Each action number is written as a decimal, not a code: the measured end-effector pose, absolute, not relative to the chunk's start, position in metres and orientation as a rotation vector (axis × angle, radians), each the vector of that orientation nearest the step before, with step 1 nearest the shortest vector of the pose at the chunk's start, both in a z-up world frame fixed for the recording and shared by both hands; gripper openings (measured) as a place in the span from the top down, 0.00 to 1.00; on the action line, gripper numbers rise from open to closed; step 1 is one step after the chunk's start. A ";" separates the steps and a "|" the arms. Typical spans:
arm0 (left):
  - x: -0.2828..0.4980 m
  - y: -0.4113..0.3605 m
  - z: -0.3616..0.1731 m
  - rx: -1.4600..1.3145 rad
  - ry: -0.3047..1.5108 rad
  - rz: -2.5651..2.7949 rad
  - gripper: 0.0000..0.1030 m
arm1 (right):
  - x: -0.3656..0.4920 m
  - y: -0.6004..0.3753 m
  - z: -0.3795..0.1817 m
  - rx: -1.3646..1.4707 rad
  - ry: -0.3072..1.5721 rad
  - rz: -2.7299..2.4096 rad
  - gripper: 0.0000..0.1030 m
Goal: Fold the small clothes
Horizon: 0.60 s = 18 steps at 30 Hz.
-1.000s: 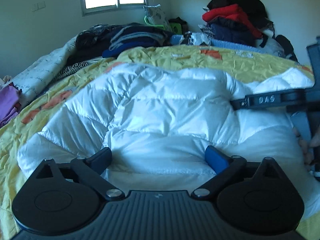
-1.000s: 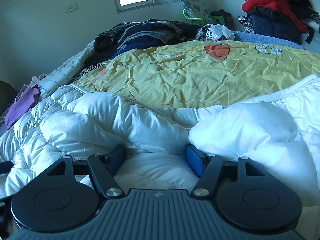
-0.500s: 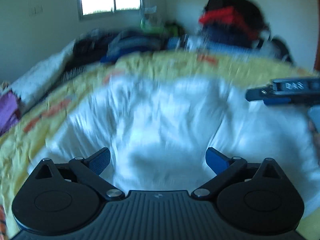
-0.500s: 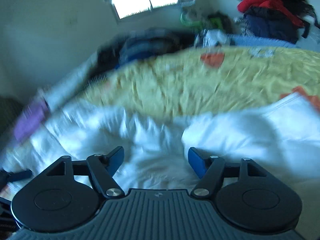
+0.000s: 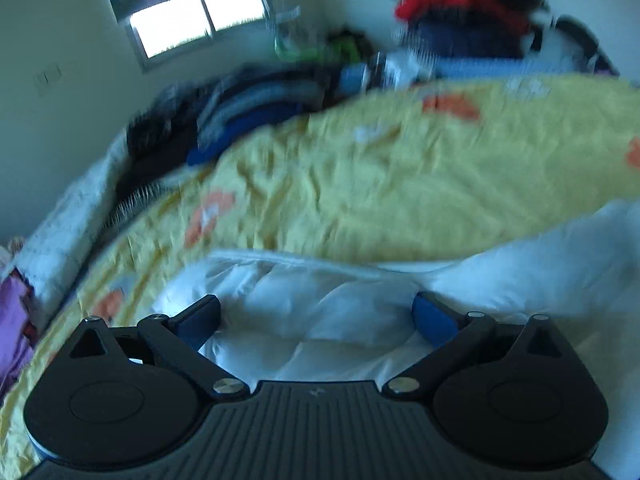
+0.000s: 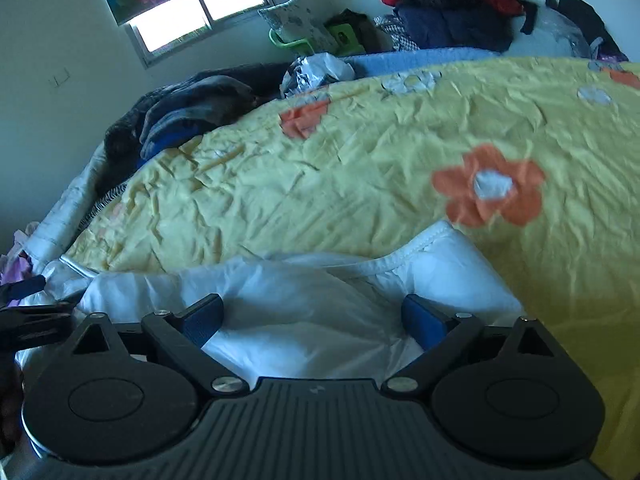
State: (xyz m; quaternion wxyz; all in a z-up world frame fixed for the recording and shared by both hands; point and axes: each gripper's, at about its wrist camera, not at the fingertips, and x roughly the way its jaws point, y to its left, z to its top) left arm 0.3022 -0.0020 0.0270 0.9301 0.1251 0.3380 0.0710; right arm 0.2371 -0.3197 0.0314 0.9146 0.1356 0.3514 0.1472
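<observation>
A white puffy quilted jacket (image 5: 320, 312) lies on the yellow flowered bedspread (image 5: 400, 184), right in front of both grippers. My left gripper (image 5: 316, 320) is open, its blue pads spread wide over the jacket's near part, holding nothing. My right gripper (image 6: 312, 318) is also open and empty over the jacket (image 6: 288, 304), whose hemmed edge (image 6: 400, 256) lies just ahead. The left gripper's black fingers (image 6: 28, 312) show at the left edge of the right wrist view. The left wrist view is blurred.
The bedspread (image 6: 360, 168) has orange flowers (image 6: 488, 186). Dark and blue clothes (image 6: 188, 116) are piled at the bed's far left, a red and dark heap (image 6: 452, 4) at the far right. A window (image 6: 196, 12) is behind. Purple cloth (image 5: 12, 320) lies at left.
Both grippers moved forward and lower over the jacket, so less of it shows and more bedspread fills the views. Both stayed open. The right gripper has left the left wrist view.
</observation>
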 end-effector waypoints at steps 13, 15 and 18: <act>0.311 0.030 0.005 0.055 0.721 0.119 0.00 | 0.241 -0.297 0.021 0.155 0.697 0.281 0.03; 0.302 0.029 0.012 0.068 0.697 0.155 0.00 | 0.241 -0.296 0.020 0.148 0.696 0.280 0.03; 0.264 0.029 0.035 0.064 0.610 0.241 0.00 | 0.238 -0.298 0.020 0.155 0.691 0.282 0.03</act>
